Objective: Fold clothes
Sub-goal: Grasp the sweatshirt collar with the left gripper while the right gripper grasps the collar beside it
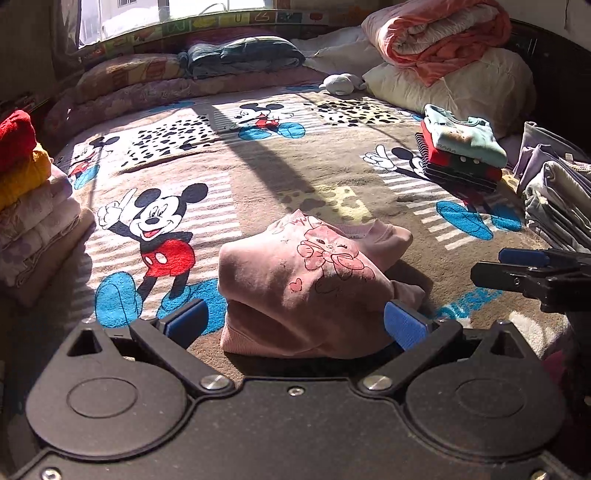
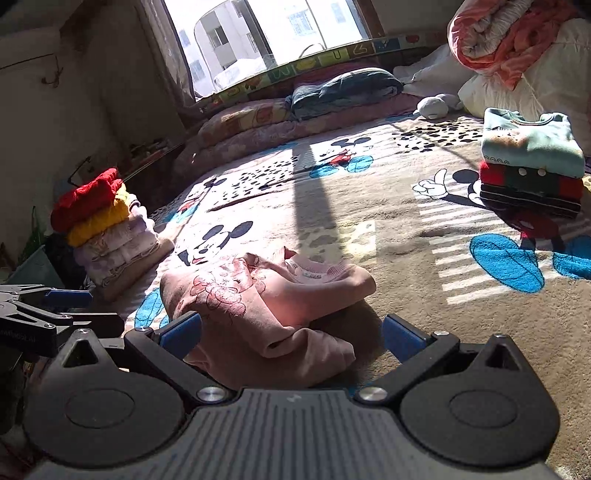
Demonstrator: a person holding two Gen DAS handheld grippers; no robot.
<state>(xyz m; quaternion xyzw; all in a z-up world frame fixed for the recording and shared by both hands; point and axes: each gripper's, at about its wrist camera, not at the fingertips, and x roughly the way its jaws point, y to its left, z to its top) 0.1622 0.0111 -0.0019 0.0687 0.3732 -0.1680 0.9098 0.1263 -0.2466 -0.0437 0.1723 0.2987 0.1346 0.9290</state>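
Lying crumpled on the cartoon-mouse blanket [image 1: 280,177], a pink sweatshirt [image 1: 310,280] sat just ahead of both grippers, its printed front turned up and its ribbed collar toward the far side. The left gripper [image 1: 295,321] hovered over the near hem with its jaws spread wide, one blue pad on either side of the cloth and neither pinching it. The right gripper [image 2: 291,332] was likewise wide open, its jaws straddling a loose sleeve of the sweatshirt without closing on it. To the left stood a stack of folded clothes [image 2: 107,229] topped by a red and a yellow knit. To the right, well apart from the sweatshirt, rested a second folded stack [image 2: 532,166] with a pale green top over red and dark striped pieces. Pillows [image 1: 454,81] and a rolled orange quilt [image 1: 436,29] lay at the far corner below the window [image 2: 266,40].
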